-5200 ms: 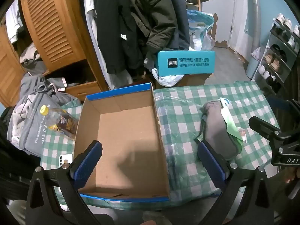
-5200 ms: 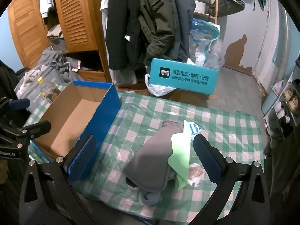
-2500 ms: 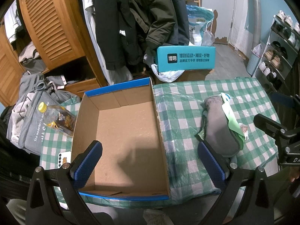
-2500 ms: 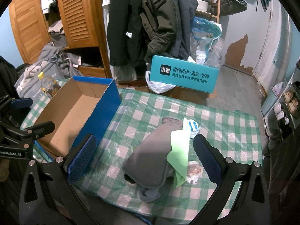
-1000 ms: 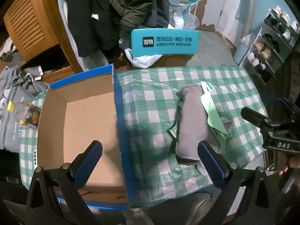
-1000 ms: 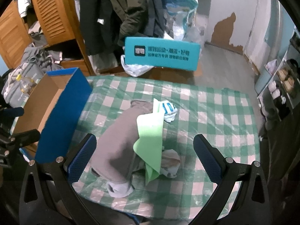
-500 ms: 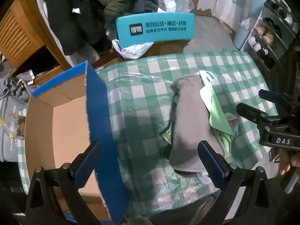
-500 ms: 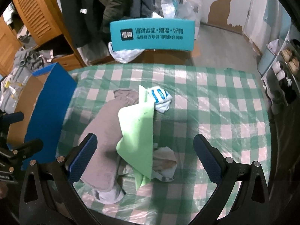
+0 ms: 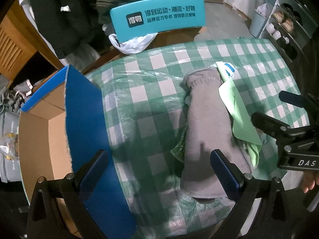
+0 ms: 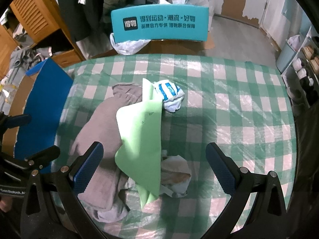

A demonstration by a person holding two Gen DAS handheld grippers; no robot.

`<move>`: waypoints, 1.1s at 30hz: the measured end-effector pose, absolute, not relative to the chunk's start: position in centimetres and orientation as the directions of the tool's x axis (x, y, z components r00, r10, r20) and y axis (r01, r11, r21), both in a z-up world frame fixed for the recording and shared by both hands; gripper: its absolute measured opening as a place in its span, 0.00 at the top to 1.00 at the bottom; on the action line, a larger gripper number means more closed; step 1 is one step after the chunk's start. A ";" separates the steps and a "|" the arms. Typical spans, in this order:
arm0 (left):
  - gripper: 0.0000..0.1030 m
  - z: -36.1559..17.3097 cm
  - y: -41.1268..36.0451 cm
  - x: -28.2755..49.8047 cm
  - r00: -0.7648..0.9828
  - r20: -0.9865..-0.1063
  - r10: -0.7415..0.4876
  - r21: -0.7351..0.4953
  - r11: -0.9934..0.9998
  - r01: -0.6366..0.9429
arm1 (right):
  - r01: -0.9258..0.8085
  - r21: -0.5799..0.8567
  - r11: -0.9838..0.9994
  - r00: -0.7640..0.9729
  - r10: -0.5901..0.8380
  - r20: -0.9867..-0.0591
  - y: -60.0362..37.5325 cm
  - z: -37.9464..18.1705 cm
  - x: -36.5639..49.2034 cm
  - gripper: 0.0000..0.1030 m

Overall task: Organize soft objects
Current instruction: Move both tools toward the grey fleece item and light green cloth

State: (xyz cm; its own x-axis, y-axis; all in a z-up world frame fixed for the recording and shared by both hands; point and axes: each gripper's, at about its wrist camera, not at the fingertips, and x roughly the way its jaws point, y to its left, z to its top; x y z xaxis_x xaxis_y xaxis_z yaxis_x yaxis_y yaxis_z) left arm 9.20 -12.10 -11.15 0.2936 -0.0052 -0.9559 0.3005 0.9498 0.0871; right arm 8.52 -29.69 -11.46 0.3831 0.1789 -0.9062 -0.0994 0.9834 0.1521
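Soft pile on checked table, right of open box: grey cloth, green cloth, rolled socks. Light, limp, likely to drape; best pinched mid-fold. Left gripper and right gripper both wide open, empty, above pile.

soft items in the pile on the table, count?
4 visible: grey fleece, light green cloth draped over it, blue-white bundle behind, crumpled white piece in front. More may hide underneath.
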 end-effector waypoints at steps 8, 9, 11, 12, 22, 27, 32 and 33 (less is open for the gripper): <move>0.01 -13.1 -12.7 9.9 0.251 -0.968 -0.005 0.078 0.945 0.319 | -0.099 0.154 0.983 0.338 0.179 -0.924 -29.3 -13.7 9.7 0.01; 0.01 -13.4 -12.8 10.0 0.246 -0.969 -0.004 0.078 0.944 0.321 | -0.099 0.155 0.983 0.333 0.180 -0.925 -29.3 -14.0 9.8 0.01; 0.01 -13.8 -13.0 10.2 0.239 -0.971 -0.003 0.077 0.942 0.327 | -0.101 0.159 0.982 0.323 0.183 -0.929 -29.2 -14.5 10.0 0.01; 0.01 -13.9 -13.1 10.3 0.235 -0.972 -0.005 0.075 0.941 0.330 | -0.103 0.158 0.982 0.319 0.183 -0.930 -29.2 -14.7 10.1 0.01; 0.01 -15.1 -14.0 10.9 0.206 -0.978 -0.013 0.062 0.934 0.353 | -0.115 0.153 0.981 0.287 0.181 -0.941 -28.8 -16.5 10.8 0.09; 0.01 -15.4 -14.1 11.2 0.199 -0.980 -0.017 0.055 0.935 0.351 | -0.137 0.170 0.976 0.271 0.202 -0.941 -28.5 -16.6 10.9 0.24; 0.01 -15.4 -14.1 11.3 0.197 -0.980 -0.023 0.049 0.935 0.350 | -0.149 0.195 0.969 0.270 0.230 -0.935 -28.7 -16.2 10.7 0.45; 0.01 -15.4 -14.1 11.3 0.198 -0.980 -0.022 0.050 0.935 0.351 | -0.150 0.201 0.968 0.269 0.236 -0.934 -28.7 -16.1 10.7 0.48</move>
State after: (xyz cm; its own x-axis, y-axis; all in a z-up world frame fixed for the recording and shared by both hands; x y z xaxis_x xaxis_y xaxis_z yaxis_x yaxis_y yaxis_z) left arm 11.28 -14.11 -15.44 0.1979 -0.0222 -0.9800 0.3507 0.9352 0.0496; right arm 10.71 -28.70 -16.12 0.2695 0.2357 -0.9337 -0.1496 0.9681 0.2011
